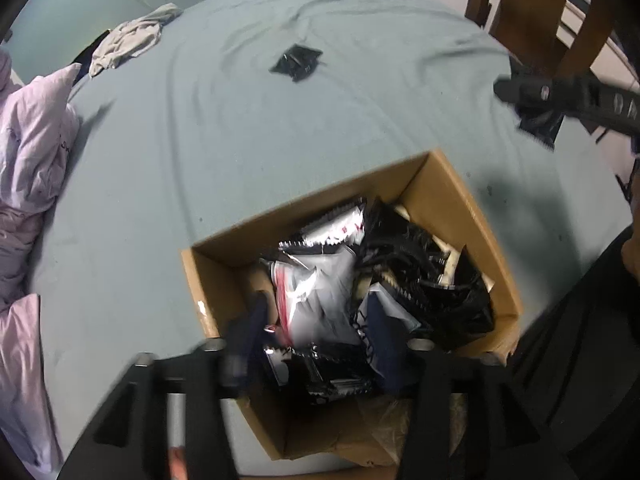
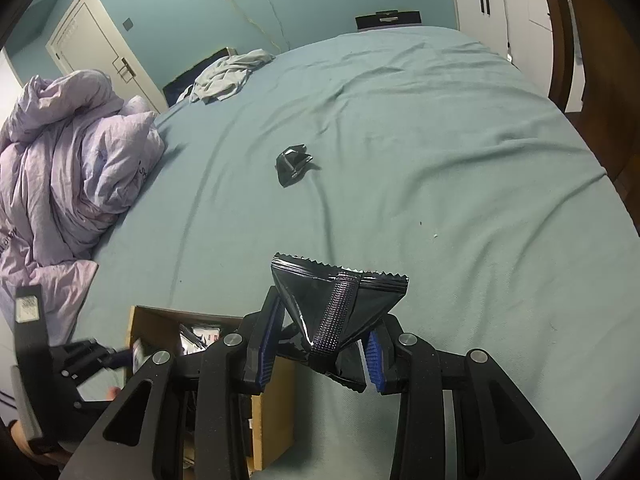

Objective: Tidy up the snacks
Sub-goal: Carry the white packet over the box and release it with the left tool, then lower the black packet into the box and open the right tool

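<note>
An open cardboard box (image 1: 448, 196) on the bed holds several black and white snack packets. My left gripper (image 1: 316, 308) hangs open right over it, pointing down. A blurred white packet with a red strip (image 1: 320, 300) lies loose between its fingers, and neither pad presses on it. The right wrist view shows the left gripper (image 2: 108, 356) at the box (image 2: 152, 324). My right gripper (image 2: 324, 332) is shut on a black snack packet (image 2: 340, 300) above the sheet, to the right of the box. One more black packet (image 2: 294, 162) lies alone mid-bed (image 1: 298, 62).
The bed has a teal sheet (image 2: 440, 160). A bunched lilac duvet (image 2: 60, 152) fills its left side and a grey garment (image 2: 228, 72) lies at the far edge. A wooden chair (image 1: 532, 12) stands at the right. White cabinets (image 2: 500, 16) line the far wall.
</note>
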`<action>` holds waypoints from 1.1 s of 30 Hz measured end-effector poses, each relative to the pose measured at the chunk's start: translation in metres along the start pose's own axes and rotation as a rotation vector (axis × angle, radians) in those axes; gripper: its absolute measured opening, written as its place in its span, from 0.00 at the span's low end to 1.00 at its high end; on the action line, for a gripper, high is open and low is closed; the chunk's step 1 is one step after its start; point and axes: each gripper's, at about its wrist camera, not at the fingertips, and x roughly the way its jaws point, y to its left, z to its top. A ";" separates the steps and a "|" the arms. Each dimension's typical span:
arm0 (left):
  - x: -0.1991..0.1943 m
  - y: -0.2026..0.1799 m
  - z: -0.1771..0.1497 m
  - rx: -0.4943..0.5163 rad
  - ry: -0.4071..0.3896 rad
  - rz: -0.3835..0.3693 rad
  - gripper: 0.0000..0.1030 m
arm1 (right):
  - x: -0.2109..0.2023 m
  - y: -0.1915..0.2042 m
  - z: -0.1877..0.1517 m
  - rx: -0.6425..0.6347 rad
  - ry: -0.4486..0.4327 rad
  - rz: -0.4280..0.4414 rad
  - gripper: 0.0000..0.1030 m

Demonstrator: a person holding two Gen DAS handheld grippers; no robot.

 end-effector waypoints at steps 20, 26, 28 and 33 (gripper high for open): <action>-0.034 0.059 -0.005 -0.216 -0.152 0.155 0.81 | 0.007 0.088 -0.051 -0.376 0.130 0.199 0.34; -0.035 0.058 -0.008 -0.204 -0.146 0.181 0.81 | 0.024 0.112 -0.056 -0.479 0.164 0.120 0.34; -0.036 0.057 -0.008 -0.202 -0.150 0.178 0.81 | 0.028 0.117 -0.059 -0.485 0.179 0.109 0.34; -0.037 0.053 -0.009 -0.177 -0.158 0.203 0.81 | 0.024 0.114 -0.052 -0.401 0.190 0.182 0.50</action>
